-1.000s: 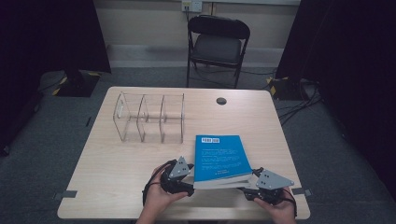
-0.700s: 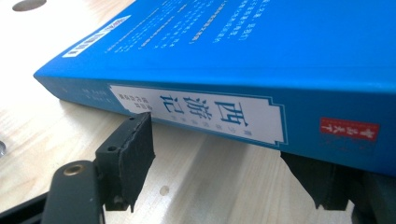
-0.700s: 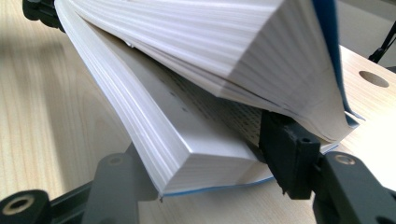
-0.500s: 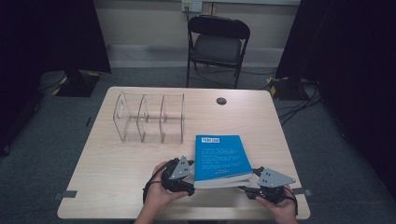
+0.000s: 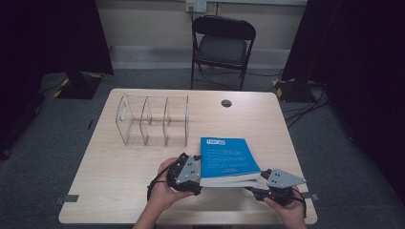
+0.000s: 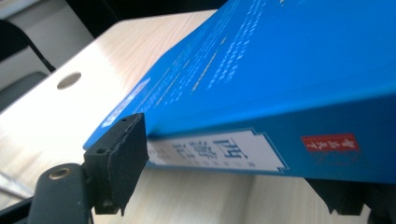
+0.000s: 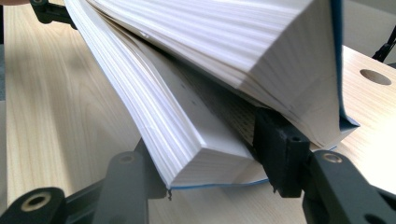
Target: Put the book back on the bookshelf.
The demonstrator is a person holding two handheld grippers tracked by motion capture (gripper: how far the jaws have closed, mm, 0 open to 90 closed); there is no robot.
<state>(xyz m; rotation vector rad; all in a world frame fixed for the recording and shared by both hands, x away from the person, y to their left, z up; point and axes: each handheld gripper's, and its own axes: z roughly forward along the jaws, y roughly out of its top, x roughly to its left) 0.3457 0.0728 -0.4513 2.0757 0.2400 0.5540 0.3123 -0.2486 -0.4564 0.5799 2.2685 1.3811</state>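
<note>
Blue paperback book [image 5: 228, 158] lying flat near the front edge of a pale wooden tabletop [image 5: 114, 181], held by a person with a gripper in each hand. Left gripper [image 5: 191, 172] meets the spine edge, fingers [image 6: 119, 161] spread above and below the spine. Right gripper [image 5: 260, 183] works the page side; its fingers [image 7: 280, 149] are parted, one slipped in among the pages, pinching the lower block of leaves, so the book gapes open. A clear acrylic divider rack [image 5: 153, 119] stands just behind the book. Judged step: opening or lifting the book. Next move likely needs a firmer grip at the spine, then raising it evenly
</note>
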